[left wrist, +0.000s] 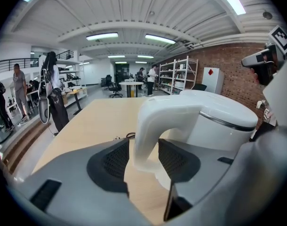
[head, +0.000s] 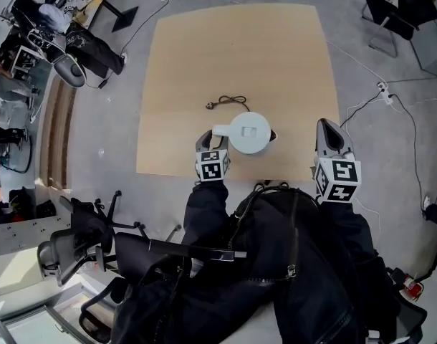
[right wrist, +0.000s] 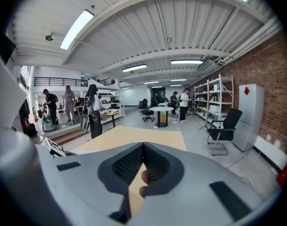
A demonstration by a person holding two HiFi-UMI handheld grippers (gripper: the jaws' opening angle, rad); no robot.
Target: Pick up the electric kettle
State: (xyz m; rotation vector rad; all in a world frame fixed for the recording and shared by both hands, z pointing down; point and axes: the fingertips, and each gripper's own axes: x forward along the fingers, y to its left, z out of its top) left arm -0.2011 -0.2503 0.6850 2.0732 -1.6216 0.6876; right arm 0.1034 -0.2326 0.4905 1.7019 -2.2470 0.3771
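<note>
Kettle (head: 248,132) stands by the bench's (head: 204,56) near edge. My left tool (left wrist: 142,160) straddles its handle (left wrist: 150,126), jaws wide and not clamping. My right tool (right wrist: 143,160), closed and empty, hangs off to the right.

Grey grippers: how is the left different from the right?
The left grey gripper has jaws apart around the handle of the white electric kettle; the right grey gripper has jaws together, empty. The left is at the kettle; the right apart from it. Both carry marker cubes.
</note>
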